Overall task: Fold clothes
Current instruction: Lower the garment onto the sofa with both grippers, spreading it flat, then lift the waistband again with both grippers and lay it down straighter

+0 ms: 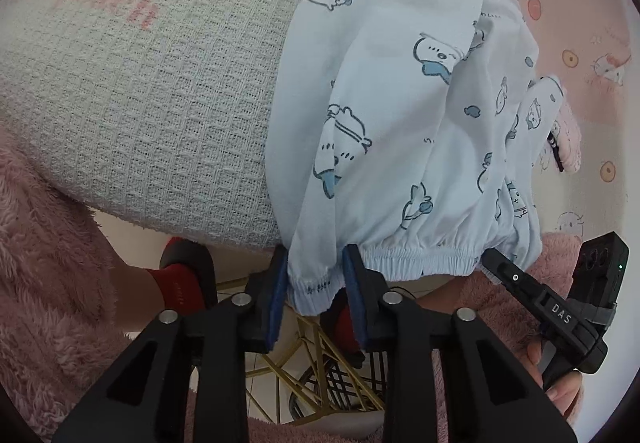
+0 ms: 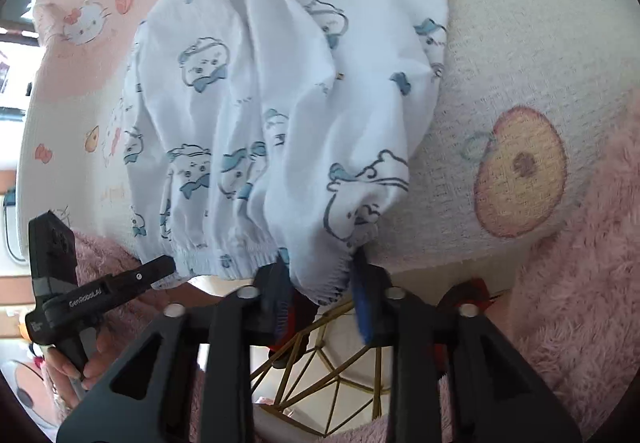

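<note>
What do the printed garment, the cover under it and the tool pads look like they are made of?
Printed garment: thin, matte woven fabric, probably cotton; soft creases, gathered elastic waistband.
Cover: waffle-textured cloth with a raised grid, likely cotton.
Left tool pads: blue, matte, apparently rubber or foam, on black hard-plastic-looking fingers.

The far end of the printed garment (image 1: 400, 91) ran out of frame at the top edge; fabric bunched between the right gripper (image 2: 320, 283) fingers hid their contact, one pad blurred.
</note>
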A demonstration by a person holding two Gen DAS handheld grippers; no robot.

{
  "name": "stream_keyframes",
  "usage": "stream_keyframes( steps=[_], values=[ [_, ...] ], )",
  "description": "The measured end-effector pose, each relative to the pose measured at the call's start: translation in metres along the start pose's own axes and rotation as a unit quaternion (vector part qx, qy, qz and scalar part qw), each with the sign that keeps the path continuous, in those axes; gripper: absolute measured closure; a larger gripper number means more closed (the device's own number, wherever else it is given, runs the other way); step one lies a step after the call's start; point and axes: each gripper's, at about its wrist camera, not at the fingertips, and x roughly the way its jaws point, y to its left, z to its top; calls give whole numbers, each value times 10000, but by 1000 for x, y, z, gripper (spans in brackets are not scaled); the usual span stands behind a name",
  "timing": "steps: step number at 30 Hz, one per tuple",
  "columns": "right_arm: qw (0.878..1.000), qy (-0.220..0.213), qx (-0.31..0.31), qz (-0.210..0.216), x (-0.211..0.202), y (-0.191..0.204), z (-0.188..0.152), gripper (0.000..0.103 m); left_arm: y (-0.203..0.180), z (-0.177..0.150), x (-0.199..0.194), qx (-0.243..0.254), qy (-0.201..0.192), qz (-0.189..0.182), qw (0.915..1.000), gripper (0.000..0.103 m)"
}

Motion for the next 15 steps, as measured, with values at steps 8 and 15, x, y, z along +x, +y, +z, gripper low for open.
stream_keyframes(
  steps=[8,15],
  values=[
    [9866,-1138,-589,1013,-106,28,19,94,-63,8,-158,1501,-1866,-1042,9653,93],
    [9428,-2426,-1227,1929,-233,87,13,94,-85,-9,-259,1955,-2586,-1829,9282,93]
  ],
)
